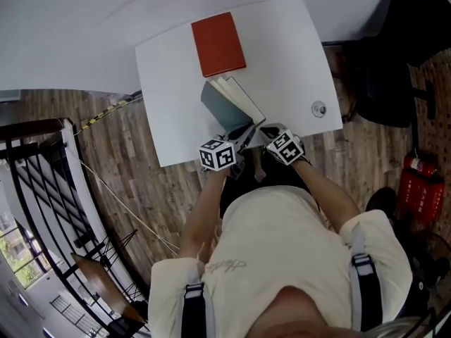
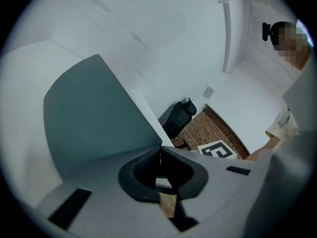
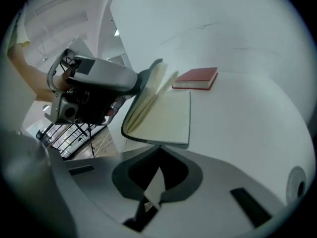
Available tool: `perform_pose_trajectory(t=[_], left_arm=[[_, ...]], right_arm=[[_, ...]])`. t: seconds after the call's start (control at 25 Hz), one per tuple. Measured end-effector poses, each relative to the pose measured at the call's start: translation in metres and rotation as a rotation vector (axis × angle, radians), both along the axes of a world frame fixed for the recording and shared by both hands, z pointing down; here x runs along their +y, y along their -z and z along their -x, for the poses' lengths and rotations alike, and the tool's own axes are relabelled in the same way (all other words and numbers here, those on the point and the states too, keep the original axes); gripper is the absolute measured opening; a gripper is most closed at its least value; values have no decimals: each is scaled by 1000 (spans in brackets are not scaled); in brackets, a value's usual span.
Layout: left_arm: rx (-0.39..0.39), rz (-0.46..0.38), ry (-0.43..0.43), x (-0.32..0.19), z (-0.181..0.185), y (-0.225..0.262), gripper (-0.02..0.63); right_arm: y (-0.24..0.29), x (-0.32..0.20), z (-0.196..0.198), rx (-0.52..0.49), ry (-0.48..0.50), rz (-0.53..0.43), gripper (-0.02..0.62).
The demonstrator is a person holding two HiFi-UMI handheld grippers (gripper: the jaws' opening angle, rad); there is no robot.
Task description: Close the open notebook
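Observation:
The notebook [image 1: 229, 104] lies open near the front edge of the white table [image 1: 296, 55]. Its teal cover [image 2: 94, 118] stands raised at a slant, and cream pages [image 3: 168, 115] fan out beside it. My left gripper [image 1: 244, 134] is shut on the near edge of that cover [image 2: 160, 150]; the right gripper view shows its tip [image 3: 143, 81] at the lifted cover. My right gripper [image 1: 264, 130] is shut, and its tips [image 3: 159, 150] are at the near edge of the flat right-hand page. I see nothing between them.
A closed red book [image 1: 218, 44] [image 3: 195, 78] lies beyond the notebook at the table's far side. A small round metal fitting [image 1: 319, 108] sits near the right edge. A black office chair [image 1: 394, 55] and a red fire extinguisher [image 1: 419, 178] stand right of the table, and a stair railing [image 1: 42, 189] runs at the left.

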State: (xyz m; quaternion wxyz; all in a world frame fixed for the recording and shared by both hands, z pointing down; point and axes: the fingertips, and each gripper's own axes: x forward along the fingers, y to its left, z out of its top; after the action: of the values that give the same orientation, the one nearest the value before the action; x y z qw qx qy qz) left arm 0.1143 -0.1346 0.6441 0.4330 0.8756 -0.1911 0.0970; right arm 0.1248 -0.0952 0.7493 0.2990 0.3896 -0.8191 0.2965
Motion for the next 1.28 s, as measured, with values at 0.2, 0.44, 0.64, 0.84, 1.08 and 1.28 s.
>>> perform_pose_trajectory(t=[0.2,0.44,0.64,0.84,1.08,1.28], left_arm=[[-51,-19,-46,0,-21,-17,20],[-42,-24,-71,4,-17,-13,23],[-6,5,-47,7,-23,-12,25],[40,0,-34,11,-29,-4,25],[-91,-106,41,2,4,-5,23],[-234,-210,109,-10,42,0,21]], right_arm=[[7,2,-29,-14,-41,-1,3],[5,2,-34,-11,-24,7,3],[5,-1,-31,-15,-2,9,4],[11,-5,-34,-12,6,-10,3],[23,-14,-39,-8,-2,-28,3],[49,-25,-32,7,23,-89,5]])
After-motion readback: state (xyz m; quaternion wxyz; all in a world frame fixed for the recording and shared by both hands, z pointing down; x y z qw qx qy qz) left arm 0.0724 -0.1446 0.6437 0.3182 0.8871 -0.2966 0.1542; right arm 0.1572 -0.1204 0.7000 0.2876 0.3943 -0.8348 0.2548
